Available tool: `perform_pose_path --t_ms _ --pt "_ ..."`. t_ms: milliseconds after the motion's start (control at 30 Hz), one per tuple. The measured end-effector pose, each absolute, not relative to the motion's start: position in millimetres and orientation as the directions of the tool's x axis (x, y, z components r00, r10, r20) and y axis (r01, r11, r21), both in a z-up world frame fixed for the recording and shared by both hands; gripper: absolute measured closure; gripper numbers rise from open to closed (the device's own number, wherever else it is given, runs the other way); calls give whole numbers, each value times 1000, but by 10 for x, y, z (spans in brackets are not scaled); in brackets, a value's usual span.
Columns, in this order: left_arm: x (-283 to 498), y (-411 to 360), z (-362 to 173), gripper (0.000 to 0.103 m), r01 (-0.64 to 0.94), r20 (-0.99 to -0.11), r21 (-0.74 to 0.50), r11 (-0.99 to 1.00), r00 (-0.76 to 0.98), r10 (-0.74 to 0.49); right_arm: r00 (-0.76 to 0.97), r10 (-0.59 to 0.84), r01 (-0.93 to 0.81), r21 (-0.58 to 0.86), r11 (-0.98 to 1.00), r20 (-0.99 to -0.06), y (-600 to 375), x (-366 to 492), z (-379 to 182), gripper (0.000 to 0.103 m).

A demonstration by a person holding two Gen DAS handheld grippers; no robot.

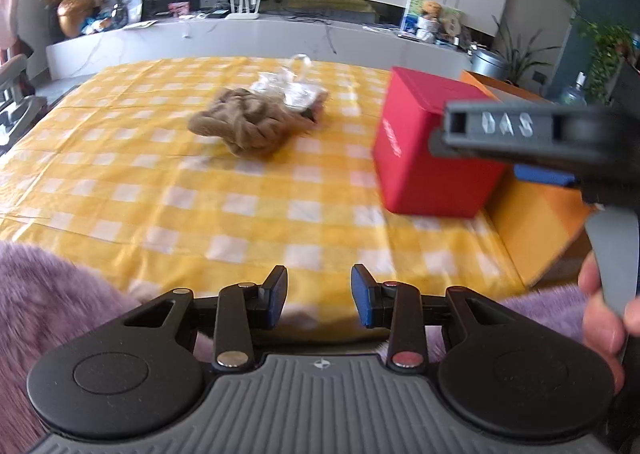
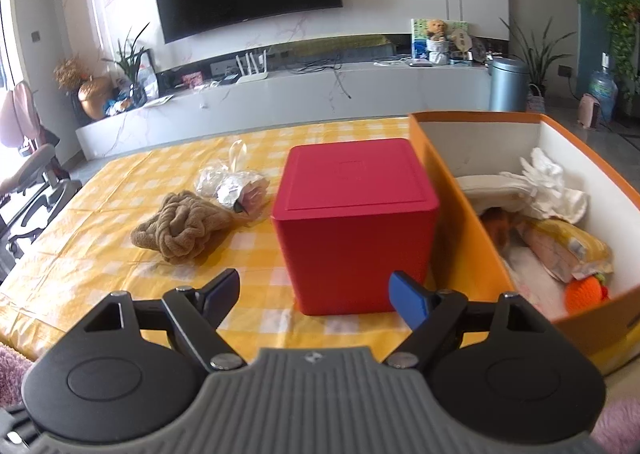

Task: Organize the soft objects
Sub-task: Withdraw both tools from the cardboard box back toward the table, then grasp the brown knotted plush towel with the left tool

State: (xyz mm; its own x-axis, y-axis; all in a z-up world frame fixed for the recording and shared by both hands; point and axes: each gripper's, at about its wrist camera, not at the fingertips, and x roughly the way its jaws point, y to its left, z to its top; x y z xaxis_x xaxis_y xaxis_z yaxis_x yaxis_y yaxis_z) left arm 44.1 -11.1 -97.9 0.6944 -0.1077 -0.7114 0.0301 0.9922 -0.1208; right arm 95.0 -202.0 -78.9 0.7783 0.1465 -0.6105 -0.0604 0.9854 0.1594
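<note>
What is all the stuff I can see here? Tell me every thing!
Tablecloth: one, yellow and white checks, over the table.
Knitted cloth: one, brown, bunched on the tablecloth.
Crinkly bag: one, clear and silvery, just behind the knitted cloth.
Cube box: one, red, lid on, beside the orange box.
Orange box: one, white inside, holding soft things.
White cloths: a few, inside it.
Crochet fruit: one, orange, near corner.
Left tongs: one, black, open, empty.
Right tongs: one, black, open, empty.

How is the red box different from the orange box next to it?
The red box is a closed cube with its lid on; the orange box is open-topped, wider and white inside. Nothing shows inside the red box; the orange box already holds soft things, like white cloth. Both stand side by side on the yellow checked tablecloth.
</note>
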Motion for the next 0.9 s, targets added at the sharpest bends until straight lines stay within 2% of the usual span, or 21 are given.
perform_pose_path --t_ms 267,500,600,733,833,900 --pt "806 228 -868 62 -37 -712 -147 988 698 -80 743 199 -132 152 980 -639 -1775 1233 -906 23" --pt "1137 519 -816 62 -54 -713 -117 992 699 -46 692 250 -172 182 968 -677 -1561 1493 -1010 30" --pt "1286 623 -809 62 -47 -720 -107 993 693 -45 659 274 -183 204 962 -700 -1477 1569 -1083 42" --pt "1472 731 -765 62 -33 -709 -84 996 705 -37 640 305 -195 236 952 -705 -1376 1629 -1103 42" --pt "1615 782 -768 57 1 -713 -96 995 697 -70 635 309 -197 239 951 -708 -1311 1692 -1123 42" --pt "1704 821 -798 48 16 -719 -126 992 687 -103 631 313 -196 244 950 -710 -1273 1739 -1140 42"
